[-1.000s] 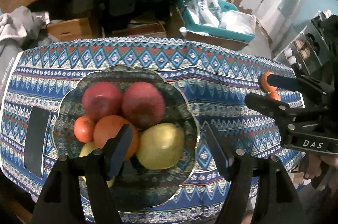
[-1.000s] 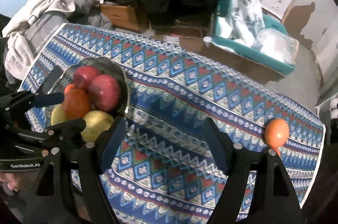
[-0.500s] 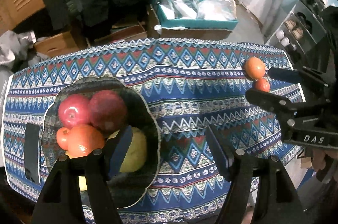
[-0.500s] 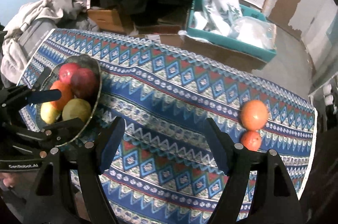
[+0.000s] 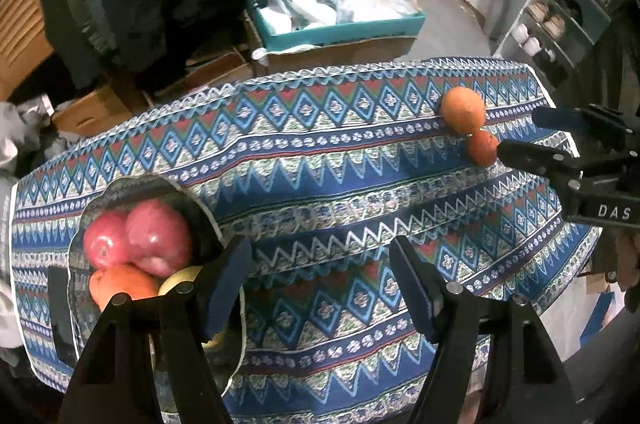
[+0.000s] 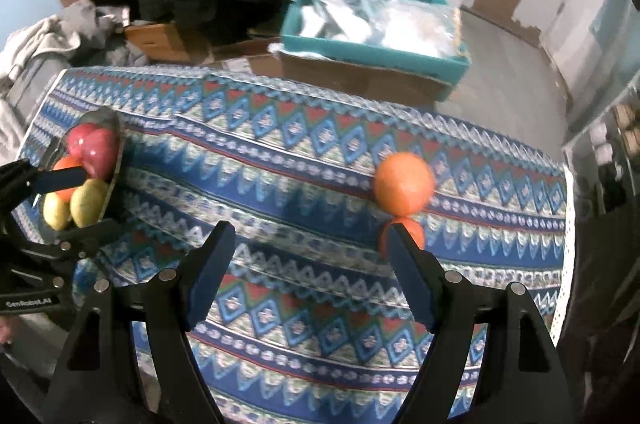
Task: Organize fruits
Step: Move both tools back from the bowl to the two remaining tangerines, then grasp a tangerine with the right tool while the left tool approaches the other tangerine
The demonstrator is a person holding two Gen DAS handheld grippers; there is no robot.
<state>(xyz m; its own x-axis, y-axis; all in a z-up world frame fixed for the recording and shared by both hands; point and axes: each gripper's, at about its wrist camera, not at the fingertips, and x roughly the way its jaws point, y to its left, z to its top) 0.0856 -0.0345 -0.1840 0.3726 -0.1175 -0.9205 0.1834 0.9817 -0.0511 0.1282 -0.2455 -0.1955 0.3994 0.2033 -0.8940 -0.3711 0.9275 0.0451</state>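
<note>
- Both the left gripper (image 5: 320, 284) and the right gripper (image 6: 310, 264) stand open, empty, over the patterned tablecloth (image 6: 304, 160).
- Right view: large orange (image 6: 404, 182) touching a smaller one (image 6: 414, 230), partly behind a finger.
- Left view: fruit bowl (image 5: 120, 190) beside its finger, shoe rack (image 5: 560, 16) beyond.

Both grippers have travelled across the counter (image 5: 320, 160), away from the glass bowl (image 5: 120, 184) end and toward the far right end. In the left wrist view, the left gripper (image 5: 320, 288) has left its position over the bowl's fruit and now hangs over bare patterned cloth just beside the bowl's rim. In the right wrist view, the large orange (image 6: 404, 182) and the small orange (image 6: 414, 230), formerly distant at the right edge of the counter, now lie close ahead of the right gripper (image 6: 308, 272), the small one partly hidden behind its right finger.
</note>
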